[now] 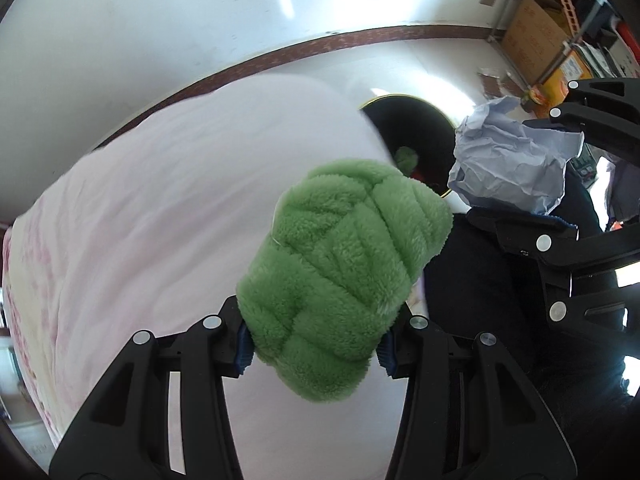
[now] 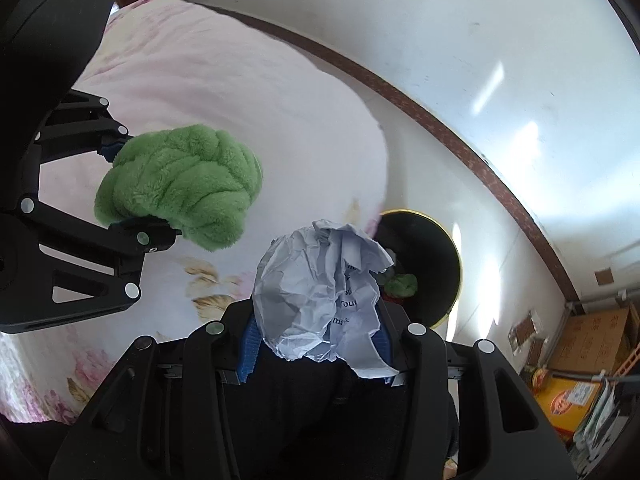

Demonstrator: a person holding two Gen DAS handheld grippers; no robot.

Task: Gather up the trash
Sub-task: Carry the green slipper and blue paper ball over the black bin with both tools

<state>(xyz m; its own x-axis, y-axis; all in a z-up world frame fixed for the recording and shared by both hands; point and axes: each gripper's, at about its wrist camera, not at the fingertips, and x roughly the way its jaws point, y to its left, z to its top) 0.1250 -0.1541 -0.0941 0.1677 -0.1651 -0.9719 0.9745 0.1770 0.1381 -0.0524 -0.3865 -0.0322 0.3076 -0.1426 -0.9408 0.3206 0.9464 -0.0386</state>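
Note:
My left gripper (image 1: 316,350) is shut on a fluffy green knotted ball (image 1: 344,268) and holds it in the air over the bed; it also shows in the right wrist view (image 2: 180,184). My right gripper (image 2: 316,346) is shut on a crumpled white paper ball (image 2: 324,292) with printed text, seen at the right of the left wrist view (image 1: 512,160). A black round bin with a gold rim (image 2: 458,264) stands on the floor beyond both grippers. Another green fluffy piece (image 2: 402,284) lies inside it.
A bed with a pink floral quilt (image 1: 140,208) fills the left side. A white wall with a dark skirting strip (image 2: 440,128) runs behind the bin. Cardboard boxes and a shelf rack (image 1: 536,32) stand at the far right. My dark trouser leg (image 1: 480,280) is below.

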